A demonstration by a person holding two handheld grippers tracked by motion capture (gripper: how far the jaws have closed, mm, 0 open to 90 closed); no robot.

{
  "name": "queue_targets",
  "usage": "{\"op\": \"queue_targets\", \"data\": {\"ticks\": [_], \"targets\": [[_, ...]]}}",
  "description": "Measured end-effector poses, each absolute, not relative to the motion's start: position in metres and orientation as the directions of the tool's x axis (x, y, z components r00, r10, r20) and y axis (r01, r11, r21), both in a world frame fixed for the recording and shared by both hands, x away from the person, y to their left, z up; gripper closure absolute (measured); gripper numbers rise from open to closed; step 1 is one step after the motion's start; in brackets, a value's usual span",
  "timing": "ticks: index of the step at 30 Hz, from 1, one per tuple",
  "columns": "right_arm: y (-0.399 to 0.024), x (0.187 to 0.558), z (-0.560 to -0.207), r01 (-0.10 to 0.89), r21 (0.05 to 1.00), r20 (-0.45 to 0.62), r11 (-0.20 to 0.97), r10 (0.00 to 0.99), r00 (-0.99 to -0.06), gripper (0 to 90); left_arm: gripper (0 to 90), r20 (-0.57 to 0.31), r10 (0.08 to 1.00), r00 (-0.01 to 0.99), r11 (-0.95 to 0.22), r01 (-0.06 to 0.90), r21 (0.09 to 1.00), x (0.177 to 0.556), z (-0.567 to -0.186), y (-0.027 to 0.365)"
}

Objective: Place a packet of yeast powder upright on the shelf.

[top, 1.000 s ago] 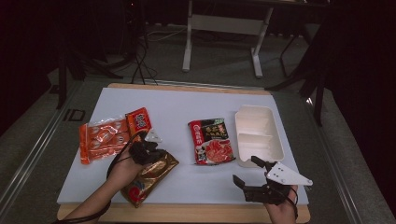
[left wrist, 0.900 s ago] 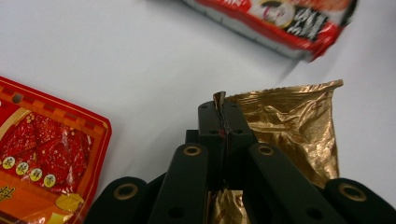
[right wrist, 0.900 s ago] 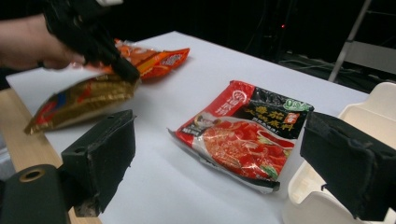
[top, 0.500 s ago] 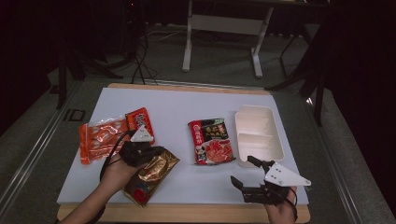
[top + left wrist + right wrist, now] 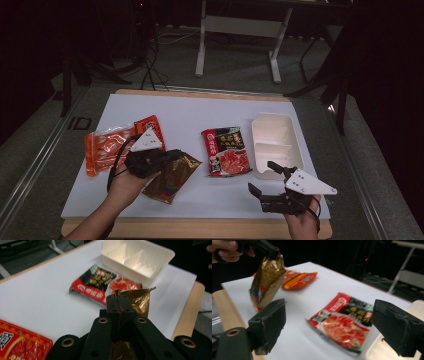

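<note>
From the high view the left gripper (image 5: 170, 156) sits at about 8 o'clock on the white table (image 5: 190, 115), over the gold packet (image 5: 170, 177). That view hides how the packet hangs. The right gripper view shows it: the gold packet (image 5: 265, 280) dangles upright, clear of the table, pinched at its top edge. The left gripper view shows the two black jaws pressed together on the crinkled top of the gold packet (image 5: 140, 298), with the red and black packet (image 5: 96, 281) and the white tray (image 5: 140, 257) at 12 to 1 o'clock beyond.

Compared with a second ago, the packet's upper end has come up off the table and the left hand has risen with it; the right gripper (image 5: 272, 182) has hardly moved.

The left claw is closed tight on the packet's edge. The right claw stands wide open at 5 o'clock, holding and touching nothing. The orange packets (image 5: 112, 145) lie at 9 o'clock.
</note>
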State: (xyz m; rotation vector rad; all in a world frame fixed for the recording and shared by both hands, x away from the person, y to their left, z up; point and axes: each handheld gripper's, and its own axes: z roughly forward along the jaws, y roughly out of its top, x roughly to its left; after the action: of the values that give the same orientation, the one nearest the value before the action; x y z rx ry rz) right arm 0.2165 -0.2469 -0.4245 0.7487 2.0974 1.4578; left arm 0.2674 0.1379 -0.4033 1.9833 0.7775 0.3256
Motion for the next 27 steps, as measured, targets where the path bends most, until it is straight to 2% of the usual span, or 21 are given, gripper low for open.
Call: {"op": "queue_targets", "data": {"ticks": [9, 15, 20, 27], "targets": [[-0.241, 0.229, -0.403, 0.181, 0.947, -0.046, 0.265, 0.669, -0.741, 10.0, 89.3, -0.110, 0.606, 0.788, -0.307, 0.360, 0.881, 0.276, -0.403, 0.122], [-0.231, 0.243, -0.395, 0.210, 0.949, 0.013, 0.234, 0.640, -0.768, 9.7, 89.3, -0.133, 0.596, 0.792, -0.265, 0.351, 0.898, 0.281, -0.404, 0.111], [-0.221, 0.252, -0.390, 0.223, 0.946, 0.029, 0.236, 0.622, -0.782, 13.1, 89.4, -0.135, 0.583, 0.801, -0.234, 0.325, 0.916, 0.285, -0.402, 0.103], [-0.208, 0.265, -0.380, 0.206, 0.944, 0.014, 0.260, 0.588, -0.809, 15.3, 89.3, -0.187, 0.583, 0.791, -0.132, 0.319, 0.938, 0.292, -0.403, 0.094]]}}
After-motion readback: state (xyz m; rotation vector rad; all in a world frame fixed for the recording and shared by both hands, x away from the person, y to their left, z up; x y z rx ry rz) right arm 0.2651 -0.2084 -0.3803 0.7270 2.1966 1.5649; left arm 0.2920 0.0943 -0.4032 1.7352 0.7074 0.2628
